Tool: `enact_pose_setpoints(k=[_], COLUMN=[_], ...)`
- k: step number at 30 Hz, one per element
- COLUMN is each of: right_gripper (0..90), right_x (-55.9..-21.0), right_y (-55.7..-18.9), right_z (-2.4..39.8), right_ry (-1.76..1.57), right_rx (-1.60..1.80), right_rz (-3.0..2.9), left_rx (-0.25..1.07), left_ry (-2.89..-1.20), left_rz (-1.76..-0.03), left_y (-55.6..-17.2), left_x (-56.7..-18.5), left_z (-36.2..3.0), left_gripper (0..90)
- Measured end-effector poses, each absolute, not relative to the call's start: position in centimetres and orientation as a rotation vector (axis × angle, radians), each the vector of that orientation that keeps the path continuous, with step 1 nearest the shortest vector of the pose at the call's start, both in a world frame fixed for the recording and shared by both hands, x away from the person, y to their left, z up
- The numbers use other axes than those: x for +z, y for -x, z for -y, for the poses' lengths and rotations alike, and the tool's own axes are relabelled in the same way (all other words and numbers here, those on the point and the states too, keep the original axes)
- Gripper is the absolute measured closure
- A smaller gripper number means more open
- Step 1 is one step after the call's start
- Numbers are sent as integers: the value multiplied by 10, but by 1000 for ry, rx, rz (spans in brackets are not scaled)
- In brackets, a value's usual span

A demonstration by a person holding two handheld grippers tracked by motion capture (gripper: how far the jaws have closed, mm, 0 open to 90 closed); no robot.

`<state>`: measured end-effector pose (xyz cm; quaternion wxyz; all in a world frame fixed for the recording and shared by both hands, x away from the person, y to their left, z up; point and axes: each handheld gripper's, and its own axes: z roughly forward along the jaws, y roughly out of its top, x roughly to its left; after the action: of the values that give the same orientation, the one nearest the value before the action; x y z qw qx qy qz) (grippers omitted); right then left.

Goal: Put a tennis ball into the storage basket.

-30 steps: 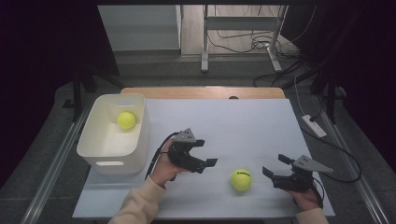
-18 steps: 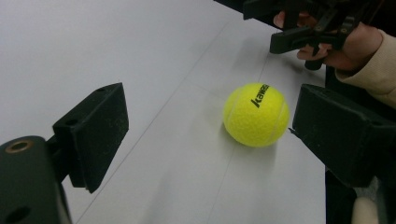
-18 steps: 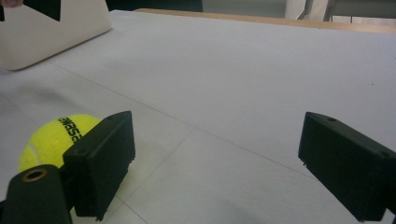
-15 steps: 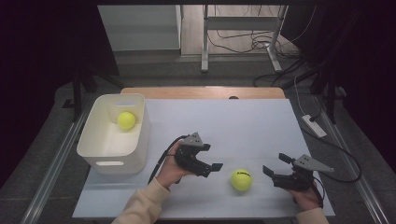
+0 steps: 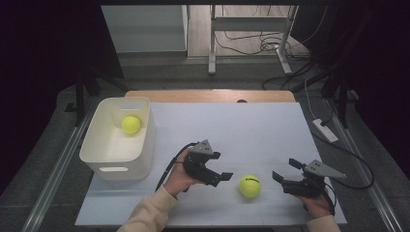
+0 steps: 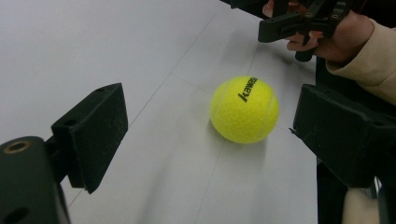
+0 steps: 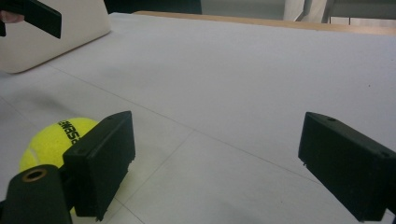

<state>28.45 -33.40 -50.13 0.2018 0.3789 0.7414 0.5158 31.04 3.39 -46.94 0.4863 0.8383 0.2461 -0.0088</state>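
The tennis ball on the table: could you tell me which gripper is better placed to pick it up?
Probably the left gripper: it points at the tennis ball, framed between its open jaws. The right gripper aims past it.

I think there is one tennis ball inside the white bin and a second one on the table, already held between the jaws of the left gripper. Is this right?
Not quite. The second tennis ball lies free on the table; the left gripper is open and not touching it, as the left gripper view shows. The other ball is indeed in the white bin.

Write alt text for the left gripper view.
A yellow tennis ball lies on the white table, ahead of the left gripper, whose open black jaws do not touch it. Beyond it, a hand holds the right gripper.
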Motion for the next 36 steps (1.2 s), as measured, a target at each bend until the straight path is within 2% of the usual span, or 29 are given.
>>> enact_pose_setpoints(k=[36], right_gripper=[109], right_x=[-499], right_y=[-284], right_z=[336], right_ry=[-1060], right_rx=[1459], right_rz=[-2058], left_rx=[-80], left_ry=[-2107], left_rz=[-550], left_y=[-313], left_x=[-489], left_z=[2], left_gripper=[110])
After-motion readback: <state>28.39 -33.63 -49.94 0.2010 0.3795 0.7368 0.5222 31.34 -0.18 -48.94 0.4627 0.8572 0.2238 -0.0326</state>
